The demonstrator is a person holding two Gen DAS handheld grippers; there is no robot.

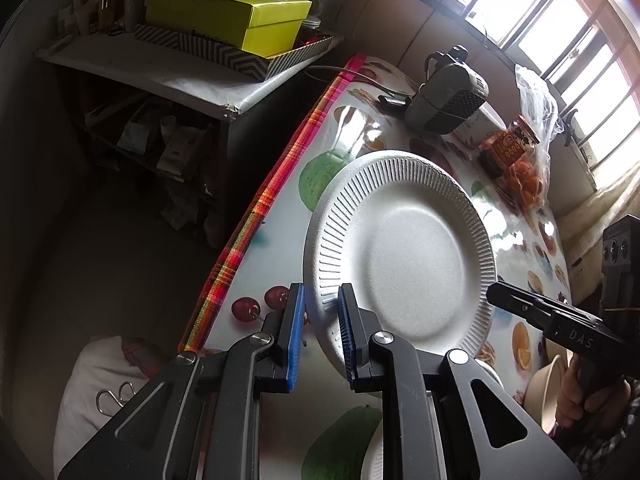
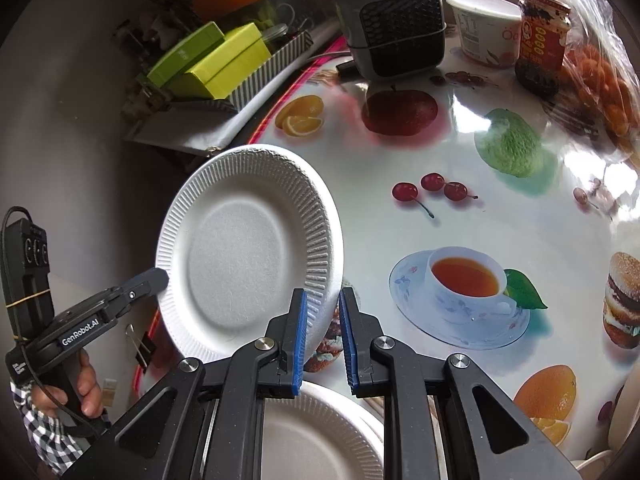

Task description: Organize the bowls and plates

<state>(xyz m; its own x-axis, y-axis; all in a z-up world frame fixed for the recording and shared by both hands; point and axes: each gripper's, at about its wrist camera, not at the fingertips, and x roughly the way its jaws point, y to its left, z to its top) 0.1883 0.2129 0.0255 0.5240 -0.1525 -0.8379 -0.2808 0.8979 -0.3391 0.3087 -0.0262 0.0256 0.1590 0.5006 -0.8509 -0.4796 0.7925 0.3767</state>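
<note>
Paper plate (image 1: 400, 248) pinched between both tilted claws

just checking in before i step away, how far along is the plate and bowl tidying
Done: at least one white paper plate lies flat below the grippers. In hand: a ribbed white paper plate, pinched at opposite rim edges by the left gripper and right gripper, tilted above the fruit-print table. Left: setting it down; a beige bowl waits nearby.

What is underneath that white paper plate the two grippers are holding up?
Beneath the lifted paper plate lies the fruit-printed tablecloth, and nearer the camera another white plate rests on it. The gripper bodies cover most of that lower plate, so anything stacked under it is hidden.
</note>
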